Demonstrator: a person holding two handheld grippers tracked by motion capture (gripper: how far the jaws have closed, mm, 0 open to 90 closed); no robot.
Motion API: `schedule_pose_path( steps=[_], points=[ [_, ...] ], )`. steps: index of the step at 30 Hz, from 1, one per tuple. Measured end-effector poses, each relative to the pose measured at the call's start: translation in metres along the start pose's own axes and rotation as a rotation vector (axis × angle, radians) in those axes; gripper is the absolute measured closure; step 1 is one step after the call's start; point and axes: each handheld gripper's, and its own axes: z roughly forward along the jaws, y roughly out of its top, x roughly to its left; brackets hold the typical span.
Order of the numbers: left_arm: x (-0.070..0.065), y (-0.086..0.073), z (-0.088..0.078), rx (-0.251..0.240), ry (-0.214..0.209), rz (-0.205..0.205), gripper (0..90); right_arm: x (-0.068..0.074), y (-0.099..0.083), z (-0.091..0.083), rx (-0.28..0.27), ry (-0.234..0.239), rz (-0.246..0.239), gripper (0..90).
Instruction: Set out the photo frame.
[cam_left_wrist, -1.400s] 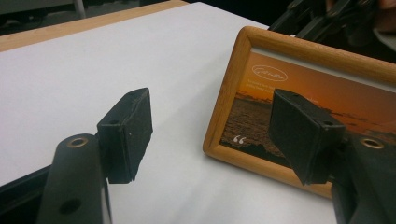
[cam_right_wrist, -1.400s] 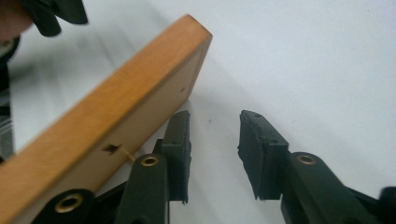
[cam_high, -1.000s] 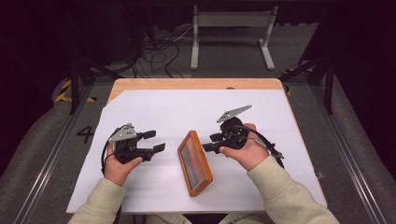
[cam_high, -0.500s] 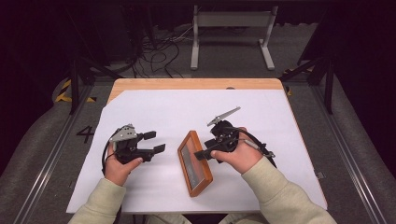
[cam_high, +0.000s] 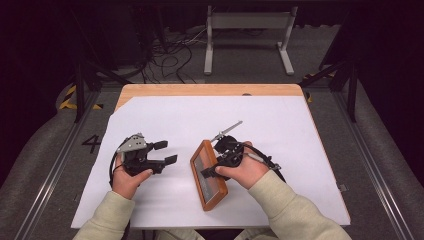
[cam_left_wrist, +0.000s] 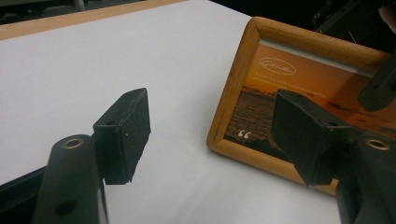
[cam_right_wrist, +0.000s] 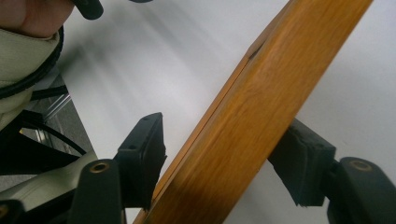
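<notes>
Two black tools, right tool straddling rectangular wooden frame

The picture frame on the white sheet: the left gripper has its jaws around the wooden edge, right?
Not the left. The right gripper straddles the picture frame, as the right gripper view shows. The left gripper is open beside it.
</notes>
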Motion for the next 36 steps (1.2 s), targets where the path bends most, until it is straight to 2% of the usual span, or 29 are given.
schedule_pose_path(
  steps=[3, 7, 10, 17, 21, 26, 32, 36],
  points=[
    [0.0, 0.0, 0.0, 0.0, 0.001, -0.002, 29.1, 0.0, 0.0, 0.002, 0.005, 0.004, 0.0, 42.5],
    [0.0, 0.0, 0.0, 0.002, -0.002, 0.0, 29.1, 0.002, -0.001, 0.006, 0.004, -0.017, 0.002, 47.3],
    [0.0, 0.0, 0.001, 0.002, -0.003, -0.001, 29.1, 0.002, -0.002, 0.006, 0.006, -0.019, 0.037, 49.9],
    [0.0, 0.0, 0.001, 0.002, -0.004, 0.004, 29.1, 0.004, 0.0, 0.005, 0.034, -0.04, 0.074, 56.3],
    [0.0, -0.001, 0.001, 0.005, -0.002, 0.001, 29.1, 0.007, 0.001, 0.003, 0.055, -0.068, 0.091, 65.6],
    [0.001, -0.001, 0.0, -0.001, 0.002, 0.002, 29.2, 0.006, 0.001, 0.001, 0.058, -0.069, 0.149, 70.0],
    [0.002, -0.001, -0.001, -0.005, 0.008, -0.009, 29.3, 0.005, 0.002, 0.0, 0.072, -0.051, 0.15, 71.6],
    [0.003, -0.002, -0.003, -0.012, 0.014, -0.015, 29.3, 0.002, 0.005, -0.008, 0.08, -0.044, 0.123, 71.9]
  ],
)
